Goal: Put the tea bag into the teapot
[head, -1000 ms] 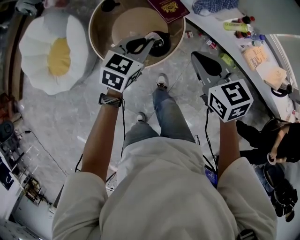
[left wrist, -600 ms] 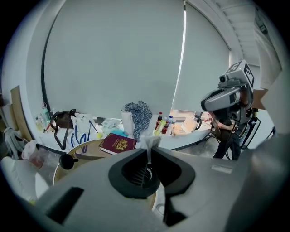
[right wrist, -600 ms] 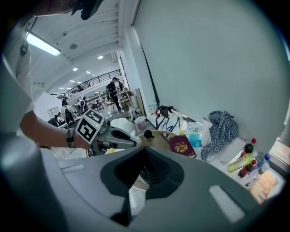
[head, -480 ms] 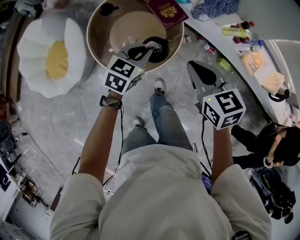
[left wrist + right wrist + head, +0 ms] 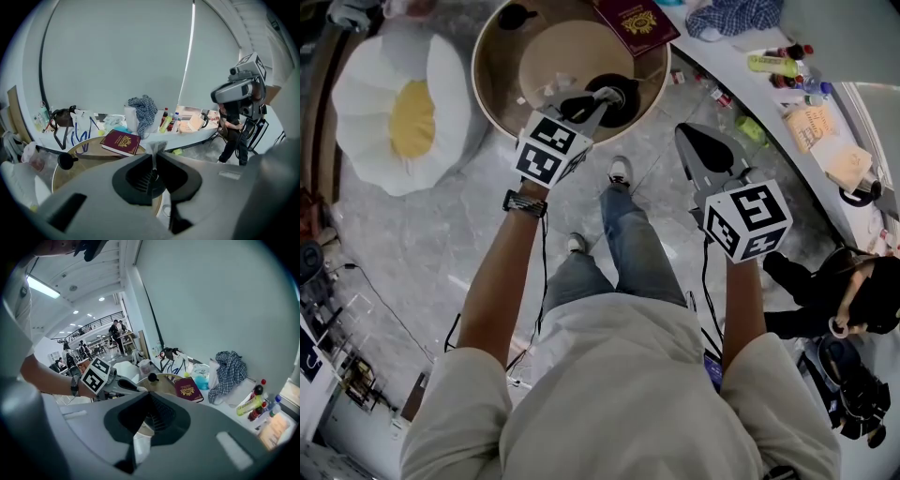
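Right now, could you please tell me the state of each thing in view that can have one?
left gripper: shut on the tea bag.
tea bag: pinched between the jaws, not yet in the teapot.
right gripper: shut, empty.
teapot: upright on the round table, top looks open.
burgundy booklet: closed, lying flat.

Left gripper (image 5: 598,97) tip directly over black teapot (image 5: 626,101) on round wooden table (image 5: 502,56), far left. Right gripper (image 5: 696,138) well apart to the right, above grey floor (image 5: 441,234).
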Demonstrator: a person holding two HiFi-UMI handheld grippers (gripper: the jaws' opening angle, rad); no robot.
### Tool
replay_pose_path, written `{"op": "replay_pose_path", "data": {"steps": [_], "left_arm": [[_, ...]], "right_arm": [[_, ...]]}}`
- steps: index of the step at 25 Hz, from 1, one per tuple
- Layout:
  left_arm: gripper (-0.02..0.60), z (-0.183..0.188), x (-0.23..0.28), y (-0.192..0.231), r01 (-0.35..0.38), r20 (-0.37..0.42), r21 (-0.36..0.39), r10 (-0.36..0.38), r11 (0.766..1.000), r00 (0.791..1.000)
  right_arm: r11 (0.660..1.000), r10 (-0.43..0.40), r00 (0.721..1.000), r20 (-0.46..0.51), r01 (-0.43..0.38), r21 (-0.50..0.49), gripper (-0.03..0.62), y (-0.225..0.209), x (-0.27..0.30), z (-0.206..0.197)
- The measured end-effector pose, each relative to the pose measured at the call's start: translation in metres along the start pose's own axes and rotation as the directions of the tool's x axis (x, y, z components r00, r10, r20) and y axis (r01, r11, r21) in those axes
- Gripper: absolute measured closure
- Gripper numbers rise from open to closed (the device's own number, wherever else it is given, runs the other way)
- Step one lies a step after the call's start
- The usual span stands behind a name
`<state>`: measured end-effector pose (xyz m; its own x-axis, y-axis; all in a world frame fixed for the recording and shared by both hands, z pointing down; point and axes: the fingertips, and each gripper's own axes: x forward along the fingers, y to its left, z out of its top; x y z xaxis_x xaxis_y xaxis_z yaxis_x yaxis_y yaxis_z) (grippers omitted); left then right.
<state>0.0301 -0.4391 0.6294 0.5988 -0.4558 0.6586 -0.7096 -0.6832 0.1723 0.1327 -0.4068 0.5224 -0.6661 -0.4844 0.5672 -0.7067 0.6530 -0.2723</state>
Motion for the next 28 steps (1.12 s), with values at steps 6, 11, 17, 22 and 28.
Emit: {"op": "replay_pose_path", "data": {"steps": [6, 11, 17, 22, 28], "left_arm": [[0.549, -0.012, 0.010, 0.005, -0.003, -0.031, -0.012, 0.003, 1.000, 1.000], [0.549, -0.021, 0.021, 0.006, 0.001, -0.055, -0.018, -0.002, 1.000, 0.998], [0.549, -0.025, 0.032, 0.009, 0.009, -0.067, -0.030, -0.011, 0.999, 0.998], [0.549, -0.031, 0.042, 0.010, 0.018, -0.081, -0.032, -0.021, 0.999, 0.996], [0.549, -0.039, 0.050, 0.011, 0.023, -0.099, -0.036, -0.027, 0.999, 0.995]], "right_arm": [[1.000, -0.001, 1.000, -0.004, 0.001, 0.012, 0.588, -0.003, 0.003, -0.006], [1.000, -0.009, 1.000, -0.012, 0.010, 0.026, 0.588, -0.008, 0.003, -0.012], [0.999, -0.008, 1.000, -0.024, 0.009, 0.039, 0.588, -0.009, 0.008, -0.015], [0.999, -0.007, 1.000, -0.026, 0.008, 0.049, 0.588, -0.012, 0.013, -0.018], [0.998, -0.013, 0.999, -0.032, 0.015, 0.059, 0.588, -0.014, 0.018, -0.021]]}}
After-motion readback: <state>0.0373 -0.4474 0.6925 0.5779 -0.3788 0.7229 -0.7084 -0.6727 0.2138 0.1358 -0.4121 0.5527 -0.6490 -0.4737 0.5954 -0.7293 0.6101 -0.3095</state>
